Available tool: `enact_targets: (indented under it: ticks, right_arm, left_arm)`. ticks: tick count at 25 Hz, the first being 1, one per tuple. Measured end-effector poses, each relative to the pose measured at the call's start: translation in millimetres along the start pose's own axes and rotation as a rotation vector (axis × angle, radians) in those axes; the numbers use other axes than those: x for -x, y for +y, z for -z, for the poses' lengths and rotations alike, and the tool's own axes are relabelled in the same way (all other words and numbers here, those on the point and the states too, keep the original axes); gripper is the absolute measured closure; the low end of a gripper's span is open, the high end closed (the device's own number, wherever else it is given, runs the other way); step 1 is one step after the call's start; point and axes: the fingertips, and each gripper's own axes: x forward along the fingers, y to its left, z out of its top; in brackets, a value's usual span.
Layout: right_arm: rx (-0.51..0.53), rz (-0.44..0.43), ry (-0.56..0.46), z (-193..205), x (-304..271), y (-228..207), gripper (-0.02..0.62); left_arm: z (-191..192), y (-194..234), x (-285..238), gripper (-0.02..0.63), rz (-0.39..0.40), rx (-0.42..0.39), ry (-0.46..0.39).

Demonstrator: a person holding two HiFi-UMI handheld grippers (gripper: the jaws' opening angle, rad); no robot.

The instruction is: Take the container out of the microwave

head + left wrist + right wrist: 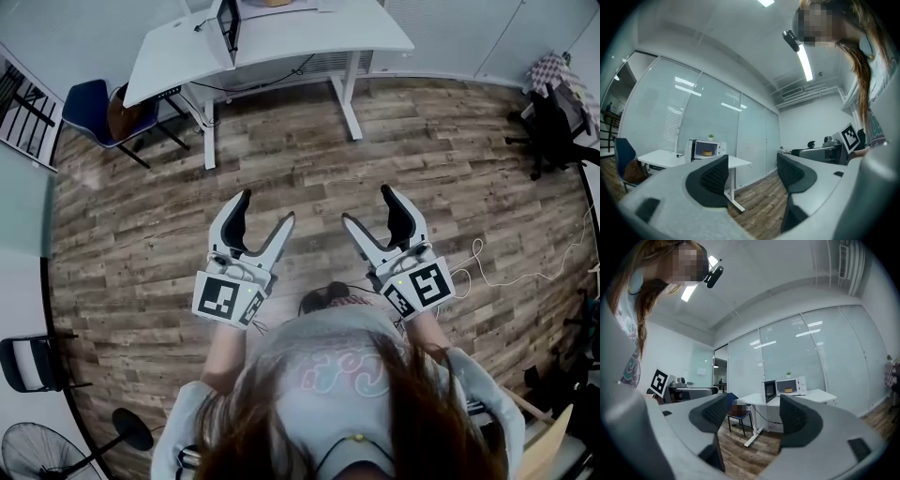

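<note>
Both grippers are hanging in the air above the wooden floor (309, 159), well apart from the white desk (281, 42). The left gripper (267, 208) is holding its jaws wide apart, and nothing is lying between them; in its own view only floor and the far desk are showing in the gap. The right gripper (367, 206) is standing open in the same way, also empty.

The container (788, 390) is sitting inside the microwave (792, 386), which is standing on the desk with its door (768, 391) swung open. From here the container is appearing only as a small brownish spot, too small for telling its shape or whether it has a lid. A little plant (711, 137) is standing on top of the microwave.

In the head view the upper edge is cutting off the microwave, so only the open door is showing clearly and the container is hidden there. The person's hair (375, 422) and shirt are covering the lower part of that view and are hiding most of both arms. A blue chair (94, 108) is standing beside the desk, partly under it.
</note>
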Motion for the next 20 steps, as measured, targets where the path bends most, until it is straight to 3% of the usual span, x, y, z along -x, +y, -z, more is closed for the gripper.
enact_targets:
  ticks: [9, 20]
  right_arm:
    - [0.002, 0.013, 0.019, 9, -3, 23, 0.262]
    - [0.002, 0.018, 0.025, 15, -23, 1, 0.262]
  left_arm:
    - [6, 8, 15, 0.31, 0.021, 0.024, -0.001]
    - [15, 25, -8, 0.31, 0.019, 0.023, 0.006]
